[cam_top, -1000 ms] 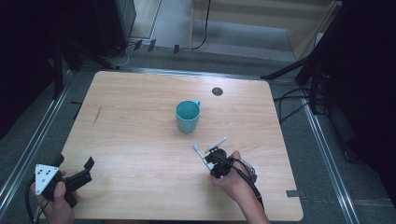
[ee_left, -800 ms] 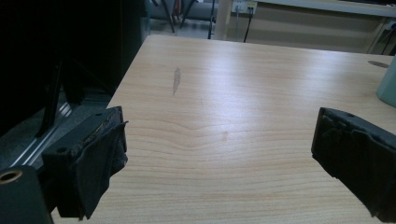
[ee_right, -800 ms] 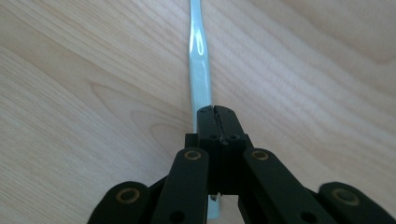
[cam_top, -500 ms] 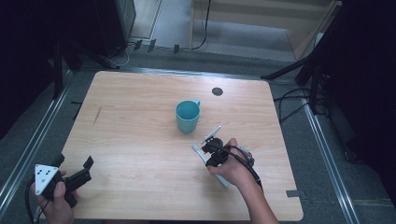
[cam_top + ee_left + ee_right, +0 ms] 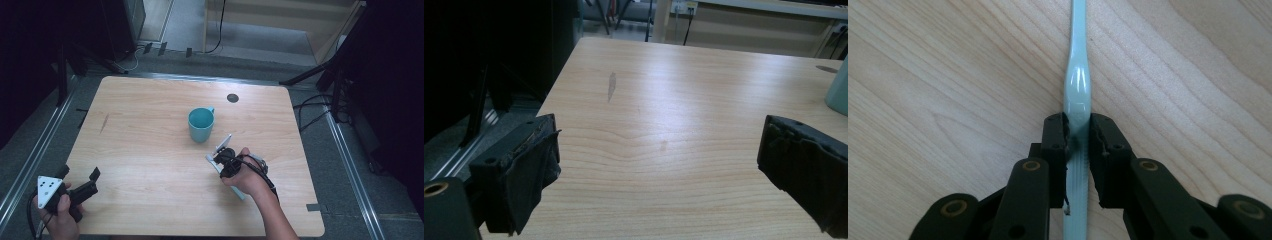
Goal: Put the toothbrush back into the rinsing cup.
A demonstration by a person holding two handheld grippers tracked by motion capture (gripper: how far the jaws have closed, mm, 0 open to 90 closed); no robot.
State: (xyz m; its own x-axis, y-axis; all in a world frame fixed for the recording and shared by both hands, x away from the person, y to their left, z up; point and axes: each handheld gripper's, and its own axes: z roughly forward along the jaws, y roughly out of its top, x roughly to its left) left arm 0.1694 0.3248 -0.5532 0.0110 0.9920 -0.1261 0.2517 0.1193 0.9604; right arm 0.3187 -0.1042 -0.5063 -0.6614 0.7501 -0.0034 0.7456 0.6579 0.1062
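A pale teal toothbrush lies along the wooden table, its handle running between my right gripper's jaws. My right gripper points down at it and its jaws have just been closing; the pads press the handle from both sides. In the high view my right gripper sits just in front of and to the right of a teal mug, and an end of the toothbrush pokes out under the hand. My left gripper stands open and holds nothing at the table's near left corner; it is open in its own view too.
A round dark hole marks the tabletop behind the mug. The mug's side shows at the right edge of the left gripper view. Metal rails and cables run along the floor on both sides of the table.
My right hand has slid away from the person and closer to the mug. The left hand has stayed where it was.
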